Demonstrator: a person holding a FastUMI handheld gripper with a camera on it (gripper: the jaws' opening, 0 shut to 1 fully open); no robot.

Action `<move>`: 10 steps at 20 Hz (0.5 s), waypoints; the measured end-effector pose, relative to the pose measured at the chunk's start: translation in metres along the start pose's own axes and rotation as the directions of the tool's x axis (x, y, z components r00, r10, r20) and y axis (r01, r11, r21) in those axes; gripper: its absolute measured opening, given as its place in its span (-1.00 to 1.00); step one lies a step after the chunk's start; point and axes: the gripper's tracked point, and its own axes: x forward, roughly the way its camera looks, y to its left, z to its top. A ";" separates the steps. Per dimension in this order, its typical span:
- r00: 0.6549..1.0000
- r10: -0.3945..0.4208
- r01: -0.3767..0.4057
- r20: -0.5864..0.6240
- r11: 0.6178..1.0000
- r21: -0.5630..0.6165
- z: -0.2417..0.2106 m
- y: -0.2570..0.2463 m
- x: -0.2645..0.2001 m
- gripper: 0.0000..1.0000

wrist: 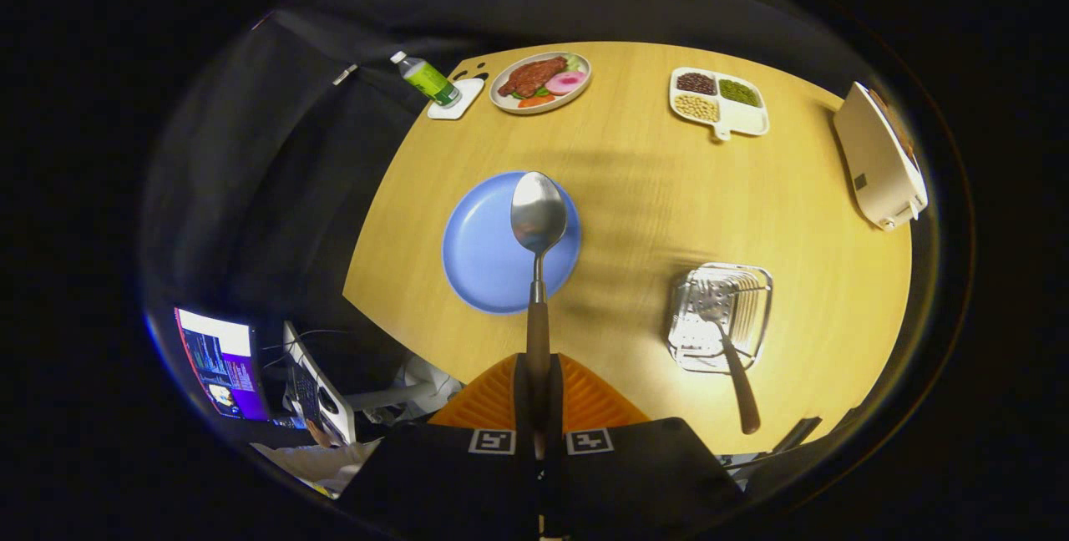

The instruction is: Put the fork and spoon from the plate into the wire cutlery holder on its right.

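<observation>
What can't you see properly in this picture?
- Gripper view: the silver spoon with the brown handle, held in the hand-held gripper, covers part of the round blue plate.
- The brown handle's end is hidden between the closed fingers.
- The fork's tines blend into the wire cutlery holder; whether they touch its bottom is unclear.
- The green bottle's label is too small to read.

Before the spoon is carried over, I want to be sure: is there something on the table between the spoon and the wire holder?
Nothing visible is in the way. The gripper is shut on the spoon, held over the blue plate. Between it and the wire holder there is bare table. The fork already sits in the holder, handle sticking out.
</observation>
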 end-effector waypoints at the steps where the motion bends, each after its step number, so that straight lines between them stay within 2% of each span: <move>1: 1.000 -0.017 0.017 -0.023 1.000 -0.008 -0.004 -0.010 -0.008 -0.85; 6: 0.986 -0.082 0.073 -0.143 0.995 -0.065 -0.019 -0.051 -0.043 -0.85; 10: 0.954 -0.146 0.113 -0.263 0.984 -0.139 -0.033 -0.083 -0.058 -0.85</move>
